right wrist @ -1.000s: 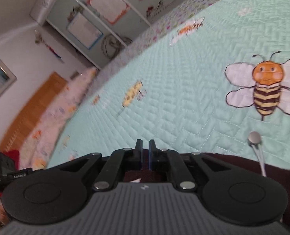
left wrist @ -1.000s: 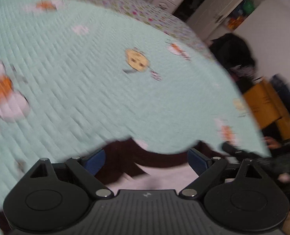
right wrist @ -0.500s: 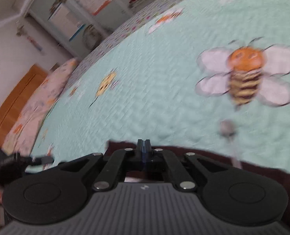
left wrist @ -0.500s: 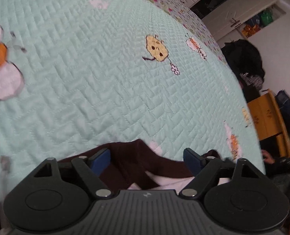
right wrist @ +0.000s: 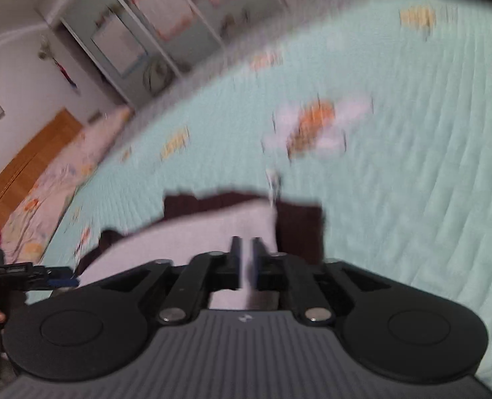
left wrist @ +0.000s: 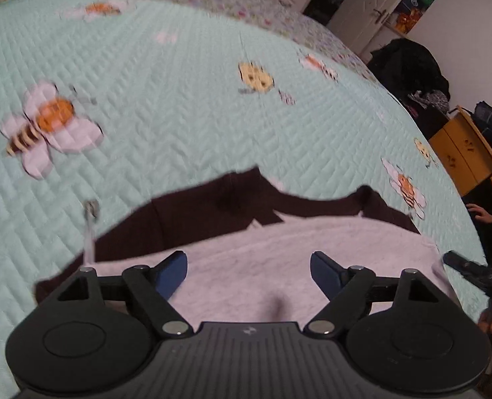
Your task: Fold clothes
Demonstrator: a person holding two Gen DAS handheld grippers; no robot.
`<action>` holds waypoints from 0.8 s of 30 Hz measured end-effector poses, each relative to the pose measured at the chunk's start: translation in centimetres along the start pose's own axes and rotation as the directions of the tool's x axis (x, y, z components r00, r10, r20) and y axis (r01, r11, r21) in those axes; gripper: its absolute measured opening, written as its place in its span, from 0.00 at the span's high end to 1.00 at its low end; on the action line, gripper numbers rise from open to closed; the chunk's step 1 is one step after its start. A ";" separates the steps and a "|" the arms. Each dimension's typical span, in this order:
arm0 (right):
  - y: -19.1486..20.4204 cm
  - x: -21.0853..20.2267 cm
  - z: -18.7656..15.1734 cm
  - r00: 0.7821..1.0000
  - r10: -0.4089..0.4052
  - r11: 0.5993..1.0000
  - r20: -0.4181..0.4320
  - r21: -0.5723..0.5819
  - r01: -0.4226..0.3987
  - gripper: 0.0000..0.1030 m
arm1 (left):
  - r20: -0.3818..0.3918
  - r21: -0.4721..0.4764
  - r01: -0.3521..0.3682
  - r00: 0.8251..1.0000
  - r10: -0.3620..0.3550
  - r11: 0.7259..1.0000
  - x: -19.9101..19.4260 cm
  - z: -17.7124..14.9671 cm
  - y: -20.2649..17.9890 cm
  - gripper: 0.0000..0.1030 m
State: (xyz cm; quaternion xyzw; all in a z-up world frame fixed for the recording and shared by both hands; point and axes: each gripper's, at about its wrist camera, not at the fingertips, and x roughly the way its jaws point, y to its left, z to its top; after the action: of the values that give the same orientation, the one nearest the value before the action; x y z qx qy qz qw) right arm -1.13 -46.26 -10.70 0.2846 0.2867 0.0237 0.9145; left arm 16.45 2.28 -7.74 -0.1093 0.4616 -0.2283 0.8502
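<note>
1. On the bed, near edge: one garment (left wrist: 232, 206), dark maroon outside with a pale fleecy lining (left wrist: 279, 259) turned up, lying on a mint quilt (left wrist: 179, 116) printed with bees.
2. Left wrist view only: left gripper (left wrist: 248, 266) with its blue-padded fingers (left wrist: 171, 272) spread wide apart over the pale lining, nothing between them; a white drawstring with a metal tip (left wrist: 91, 209) trailing onto the quilt at left; a yellow cabinet (left wrist: 468, 153), a white wardrobe door (left wrist: 375, 10) and a heap of dark clothing (left wrist: 409, 63) at far right; the other gripper's black tip (left wrist: 472, 271) entering at right.
3. Right wrist view only: right gripper (right wrist: 245, 261) with fingers drawn close together, a strip of pale fabric between them, so it appears clamped on the garment (right wrist: 299, 229); grey-green shelving (right wrist: 153, 26) and a wooden headboard (right wrist: 30, 156) at far left; a patterned pillow (right wrist: 56, 183) at the bed's left side.
4. Hard to make out: the right view is heavily motion-blurred, so the bee print (right wrist: 312, 126) and the drawstring (right wrist: 272, 183) are smeared; the contact of the pads with the cloth is not sharp.
5. Cut off: the garment's near part is hidden beneath both gripper bodies; its full outline cannot be told.
6. Condition of garment: dark layer lies uneven, with peaks along its far edge; lining broadly exposed nearer the grippers.
</note>
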 end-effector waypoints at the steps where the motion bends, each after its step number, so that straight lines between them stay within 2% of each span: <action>1: 0.1 -0.2 0.2 1.000 -0.012 1.000 0.014 -0.011 0.012 0.57 | 0.021 -0.006 -0.001 1.000 0.002 1.000 -0.7 0.0 0.2 0.19; 3: -0.2 -0.1 0.7 0.999 -0.047 0.998 0.015 -0.039 0.047 0.46 | 0.059 -0.025 -0.001 0.998 0.002 1.000 -2.0 -0.2 0.9 0.17; 6: -1.2 0.6 0.9 0.997 -0.072 0.996 -0.016 -0.049 0.071 0.45 | 0.081 -0.102 0.003 0.997 0.006 0.995 -3.1 -0.4 2.6 0.17; 9: -1.6 1.6 0.4 0.999 -0.012 0.999 -0.042 -0.033 0.011 0.45 | 0.105 -0.202 0.016 0.994 0.005 0.979 -4.5 -1.1 4.9 0.15; 11: -1.4 2.6 0.1 0.998 -0.014 0.999 -0.065 -0.043 0.012 0.45 | 0.113 -0.250 0.029 0.994 0.000 0.968 -5.0 -1.4 5.9 0.12; 14: -1.8 2.9 0.0 0.997 -0.007 1.000 -0.074 -0.013 0.006 0.45 | 0.096 -0.271 0.000 0.995 0.027 0.962 -4.9 -1.4 6.8 0.12; 17: -1.5 2.3 0.0 0.997 0.011 1.000 -0.072 -0.022 -0.013 0.45 | 0.070 -0.310 0.043 0.997 -0.023 0.950 -4.0 -1.3 7.2 0.10; 20: -0.9 1.8 -0.3 0.998 0.007 0.998 -0.067 -0.061 -0.011 0.45 | 0.046 -0.335 0.037 0.999 -0.023 0.942 -3.3 -1.4 7.3 0.10; 22: -0.7 1.8 -0.5 0.998 -0.001 0.997 -0.060 -0.075 -0.004 0.45 | -0.006 -0.357 0.016 1.000 -0.020 0.934 -2.4 -1.5 7.7 0.12; 23: -0.6 1.9 -0.5 0.998 -0.008 0.996 -0.060 -0.088 0.003 0.45 | -0.038 -0.362 -0.016 0.999 0.002 0.932 -2.0 -1.6 7.8 0.17; 24: -0.3 2.0 -0.5 0.998 -0.018 0.994 -0.060 -0.106 0.011 0.45 | -0.041 -0.353 -0.019 0.999 0.005 0.936 -1.8 -1.7 7.7 0.18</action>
State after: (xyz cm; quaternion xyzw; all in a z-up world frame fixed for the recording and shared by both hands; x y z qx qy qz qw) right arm 0.19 -45.83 -12.21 0.2329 0.3150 0.0410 0.9192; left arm 16.39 9.98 -10.38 -0.2529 0.5123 -0.1389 0.8089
